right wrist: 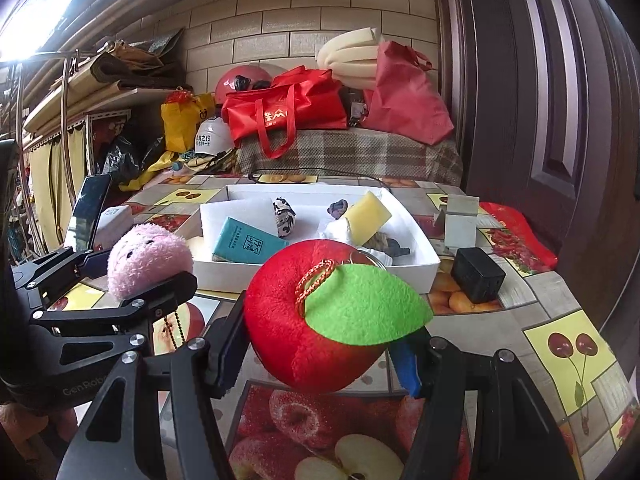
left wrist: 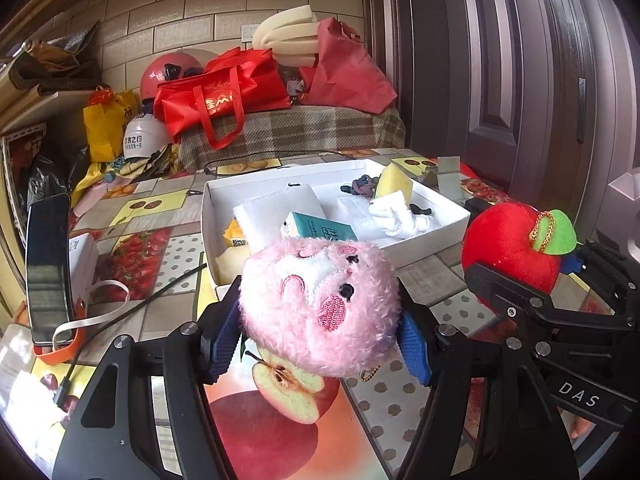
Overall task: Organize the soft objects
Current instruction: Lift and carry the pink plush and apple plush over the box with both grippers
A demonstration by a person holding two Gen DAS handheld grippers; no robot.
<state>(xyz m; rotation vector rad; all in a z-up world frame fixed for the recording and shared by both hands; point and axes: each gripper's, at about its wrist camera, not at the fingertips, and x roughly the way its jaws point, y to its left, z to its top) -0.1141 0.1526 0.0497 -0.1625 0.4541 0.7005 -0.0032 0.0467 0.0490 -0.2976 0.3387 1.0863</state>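
Two grippers over fruit-print tablecloth [right wrist: 568, 344], brick wall [right wrist: 280, 28] behind: left gripper [left wrist: 320, 328] pinches pink plush [left wrist: 320, 304], right gripper [right wrist: 320, 356] pinches red plush apple [right wrist: 316, 328].

You have two plush toys: one fluffy pink pig [left wrist: 320, 304] and one red plush apple [right wrist: 320, 316]; one white cardboard box [right wrist: 416, 268]; two red bags [left wrist: 224, 92].

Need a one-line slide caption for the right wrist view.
Right gripper holding a red plush apple above the table, left gripper holding a pink plush toy beside it.
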